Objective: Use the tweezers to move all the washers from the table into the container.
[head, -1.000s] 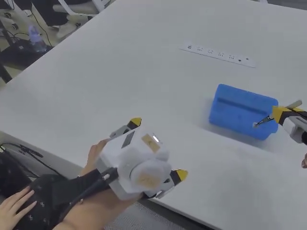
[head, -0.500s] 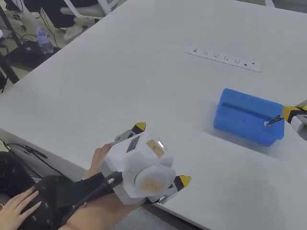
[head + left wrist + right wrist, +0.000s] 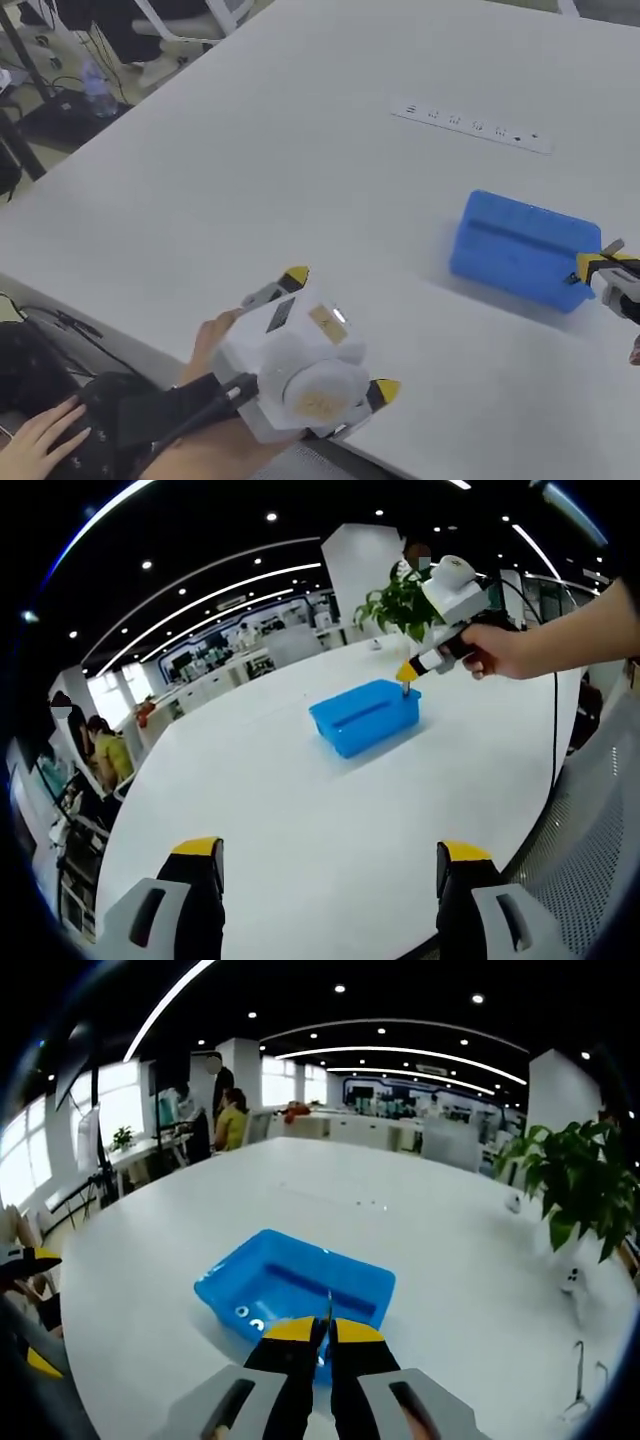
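**Task status.** Two small pale washers [image 3: 243, 1312] lie inside the blue container [image 3: 345, 1275], against its near left wall, at lower centre of the right gripper view. The white table [image 3: 300, 150] around the container looks bare of washers at this resolution. The transfer is therefore judged complete or nearly so. Parts this small could escape the head view, so a check of the table is advised.

**Tool.** The tweezers [image 3: 328, 1306] project as a thin point above the container's near rim. Whether the tip carries a washer cannot be determined.

**Grippers.** The right gripper [image 3: 322, 1330] has its jaws pressed together, clamping the tweezers. In the head view it sits at the right edge of the frame, beside the container's right end. The left gripper [image 3: 340, 332] is at lower centre of the head view, over the table's near edge and well apart from the container, with its jaws spread wide and holding nothing.

**Markings.** A white power strip [image 3: 470, 127] lies at upper right of the head view. Its markings are too small to read. No brand or label is legible on the container.
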Motion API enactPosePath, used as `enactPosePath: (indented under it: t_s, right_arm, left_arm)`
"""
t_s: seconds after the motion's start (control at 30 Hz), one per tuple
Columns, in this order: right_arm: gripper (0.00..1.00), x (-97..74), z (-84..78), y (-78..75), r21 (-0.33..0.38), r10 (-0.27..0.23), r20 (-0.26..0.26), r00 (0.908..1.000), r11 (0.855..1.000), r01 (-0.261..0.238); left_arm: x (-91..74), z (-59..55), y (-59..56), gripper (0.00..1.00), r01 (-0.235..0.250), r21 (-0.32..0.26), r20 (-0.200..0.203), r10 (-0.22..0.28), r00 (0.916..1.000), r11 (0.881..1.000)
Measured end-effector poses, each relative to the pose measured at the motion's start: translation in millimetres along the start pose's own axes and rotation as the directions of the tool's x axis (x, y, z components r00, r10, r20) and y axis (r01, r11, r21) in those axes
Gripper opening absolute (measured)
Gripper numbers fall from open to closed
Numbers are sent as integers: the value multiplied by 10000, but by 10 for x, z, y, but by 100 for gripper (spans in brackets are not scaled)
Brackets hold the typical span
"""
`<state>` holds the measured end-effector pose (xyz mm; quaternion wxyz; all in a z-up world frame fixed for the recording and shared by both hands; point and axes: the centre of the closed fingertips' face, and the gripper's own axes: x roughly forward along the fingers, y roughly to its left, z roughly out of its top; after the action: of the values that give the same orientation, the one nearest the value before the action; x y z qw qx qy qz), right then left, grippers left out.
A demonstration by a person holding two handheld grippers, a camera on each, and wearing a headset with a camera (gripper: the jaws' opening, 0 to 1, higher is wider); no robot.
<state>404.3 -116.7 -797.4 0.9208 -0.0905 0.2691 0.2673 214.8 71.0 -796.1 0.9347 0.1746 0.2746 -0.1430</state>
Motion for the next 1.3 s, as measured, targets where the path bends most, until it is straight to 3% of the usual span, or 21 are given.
enactPosePath:
  t_s: [0.23, 0.47, 0.57, 0.67, 0.73, 0.83, 0.93, 1.13, 1.23, 1.3]
  right_arm:
    - [1, 38, -72, 6, -245, -17, -277, 9996, 9997, 10]
    - [2, 33, -70, -7, -58, -152, -314, 9994, 9999, 150]
    - [2, 17, -58, 29, -84, -63, -287, 9996, 9999, 61]
    - [2, -23, 18, 46, -271, -131, -56, 9999, 9995, 129]
    - [2, -45, 69, 60, -180, -73, -4, 10000, 9998, 73]
    - [2, -89, 159, 48, -105, -181, 242, 9995, 9998, 184]
    - [2, -136, 232, 32, 87, -192, 403, 9990, 9998, 189]
    - [2, -347, 453, 57, 311, 111, 1154, 9933, 9994, -148]
    - [2, -438, 504, 149, 422, 721, 1281, 9891, 9961, -780]
    - [2, -515, 551, 267, 336, 1363, 1503, 9792, 9892, -1428]
  left_arm:
    - [-7, -3, 38, 89, -152, -121, 11, 152, 9999, 9998]
    - [-17, 15, 17, 89, -81, -42, 103, 82, 9999, 10000]
    - [1, -67, -42, 82, 198, -16, -406, -199, 9990, 9998]
    - [-10, -46, -71, 81, 325, -63, -325, -327, 9989, 9995]
    - [-28, 9, -91, 82, 569, -341, -55, -571, 9984, 9978]
    - [-32, 7, -74, 82, 756, -911, -201, -777, 9968, 9930]
    - [-72, 107, -23, 81, 831, -1445, 209, -809, 9965, 9860]
    - [-127, 345, 77, 82, 732, -1220, 225, -709, 9972, 9898]
    - [-156, 561, 72, 80, 1062, -1191, 558, -1002, 9934, 9872]
    - [-170, 713, 66, 76, 1240, -947, 684, -1178, 9907, 9877]
